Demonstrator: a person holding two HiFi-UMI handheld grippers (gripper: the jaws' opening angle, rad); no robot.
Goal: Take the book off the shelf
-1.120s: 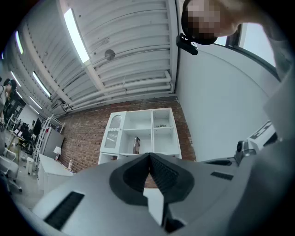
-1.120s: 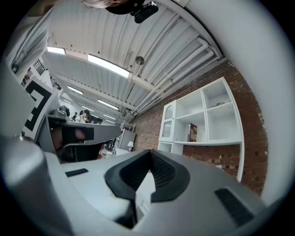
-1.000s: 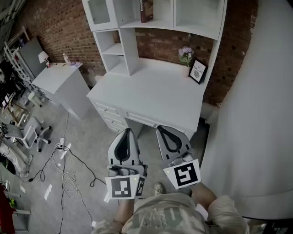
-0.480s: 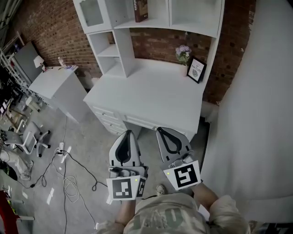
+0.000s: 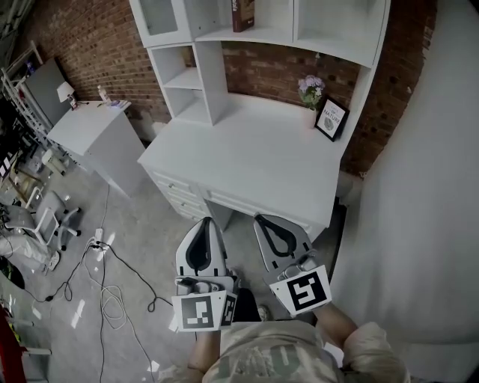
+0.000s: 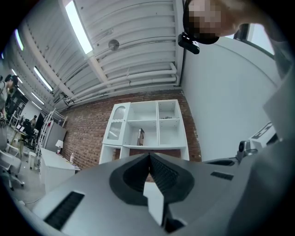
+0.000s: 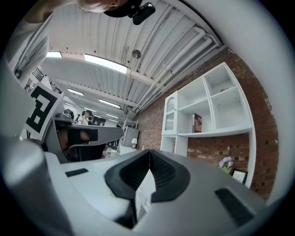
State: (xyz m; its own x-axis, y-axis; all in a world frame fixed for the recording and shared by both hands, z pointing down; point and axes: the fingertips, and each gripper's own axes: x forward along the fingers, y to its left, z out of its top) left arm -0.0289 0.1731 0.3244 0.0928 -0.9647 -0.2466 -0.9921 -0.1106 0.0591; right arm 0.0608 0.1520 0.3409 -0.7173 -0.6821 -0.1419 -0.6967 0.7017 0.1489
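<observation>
Book (image 5: 241, 13) on shelf (image 5: 258, 35); left gripper (image 5: 207, 222), right gripper (image 5: 260, 218) low, fingers (image 6: 162, 173) together

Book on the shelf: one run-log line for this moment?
phase: pre-reach | book: upright on hutch shelf, untouched | left claw: shut, empty | right claw: shut, empty | both: low, short of desk

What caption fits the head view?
Left gripper and right gripper, both shut, hover before the desk; the book stands on the shelf.
</observation>
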